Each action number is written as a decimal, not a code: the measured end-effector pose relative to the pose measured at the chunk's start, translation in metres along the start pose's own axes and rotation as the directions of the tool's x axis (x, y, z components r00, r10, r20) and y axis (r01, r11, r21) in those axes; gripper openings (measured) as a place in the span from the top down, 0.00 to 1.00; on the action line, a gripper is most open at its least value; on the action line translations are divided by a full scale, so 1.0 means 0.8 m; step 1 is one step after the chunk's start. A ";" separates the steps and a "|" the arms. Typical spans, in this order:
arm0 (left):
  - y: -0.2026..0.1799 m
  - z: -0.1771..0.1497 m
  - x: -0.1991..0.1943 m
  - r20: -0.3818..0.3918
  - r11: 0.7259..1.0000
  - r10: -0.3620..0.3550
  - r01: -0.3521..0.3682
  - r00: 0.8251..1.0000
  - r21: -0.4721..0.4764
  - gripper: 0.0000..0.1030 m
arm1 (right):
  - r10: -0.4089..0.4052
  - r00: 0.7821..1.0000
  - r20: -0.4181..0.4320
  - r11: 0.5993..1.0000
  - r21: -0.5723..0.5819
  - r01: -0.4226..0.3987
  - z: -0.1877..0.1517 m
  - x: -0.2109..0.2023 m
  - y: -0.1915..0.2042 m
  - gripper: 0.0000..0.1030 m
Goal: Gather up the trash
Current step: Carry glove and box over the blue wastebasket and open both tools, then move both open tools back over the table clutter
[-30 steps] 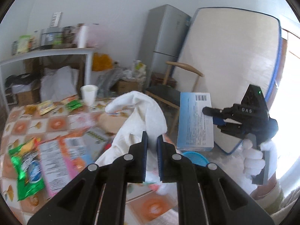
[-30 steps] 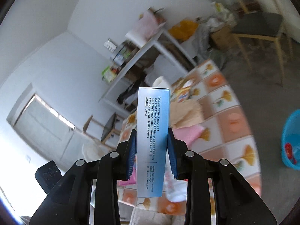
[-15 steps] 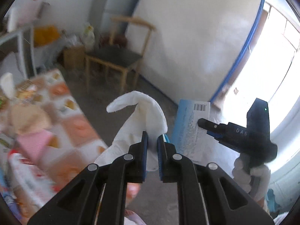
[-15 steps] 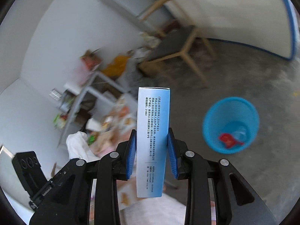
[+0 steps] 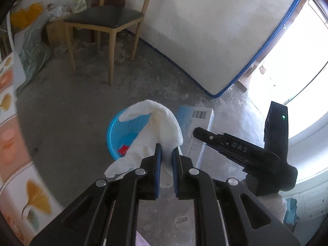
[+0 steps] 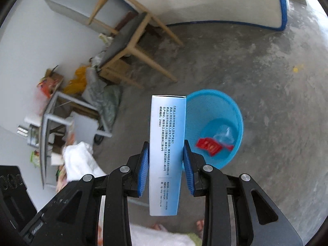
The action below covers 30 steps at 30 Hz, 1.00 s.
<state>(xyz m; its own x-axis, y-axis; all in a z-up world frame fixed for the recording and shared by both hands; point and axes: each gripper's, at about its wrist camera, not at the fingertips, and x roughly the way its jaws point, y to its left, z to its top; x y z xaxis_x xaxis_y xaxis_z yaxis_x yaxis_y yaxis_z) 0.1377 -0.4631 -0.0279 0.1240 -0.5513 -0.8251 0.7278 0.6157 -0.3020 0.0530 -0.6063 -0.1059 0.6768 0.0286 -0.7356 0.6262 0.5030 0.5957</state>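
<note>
My left gripper is shut on a crumpled white tissue and holds it over the floor, above a blue mesh waste basket. My right gripper is shut on a tall light-blue carton with black print, held upright just left of the basket. The basket holds a red wrapper and clear plastic. In the left wrist view the right gripper and its carton hang to the right of the tissue. The tissue also shows in the right wrist view.
A wooden chair with a dark seat stands on the concrete floor behind the basket. A mattress with blue trim leans on the wall. The table's patterned cloth is at the left edge. A grey shelf with clutter stands left.
Both grippers have swung away from the table and tilted down toward the floor. The blue basket has come into view beneath them. Both grips are unchanged.
</note>
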 end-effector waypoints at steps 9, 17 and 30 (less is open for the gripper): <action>0.007 0.037 0.085 -0.028 1.000 0.027 -0.027 0.999 -0.013 0.48 | -0.081 0.997 -0.005 0.994 0.068 0.082 0.012 0.056 -0.052 0.42; 0.028 0.028 0.035 0.044 0.999 -0.020 0.022 0.999 -0.038 0.46 | -0.079 0.997 0.024 0.995 0.067 0.077 -0.023 0.017 -0.065 0.42; 0.046 -0.023 -0.127 0.231 0.997 -0.073 0.079 0.970 -0.014 0.43 | 0.014 0.992 0.125 0.994 -0.108 0.000 -0.067 -0.084 0.011 0.40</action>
<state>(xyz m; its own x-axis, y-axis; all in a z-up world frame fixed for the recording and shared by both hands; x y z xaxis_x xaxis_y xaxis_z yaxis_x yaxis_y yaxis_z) 0.1394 -0.3735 0.0360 0.2229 -0.7103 -0.6676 0.7256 0.5783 -0.3729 -0.0078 -0.5576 -0.0686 0.7285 -0.0729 -0.6812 0.5806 0.5935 0.5574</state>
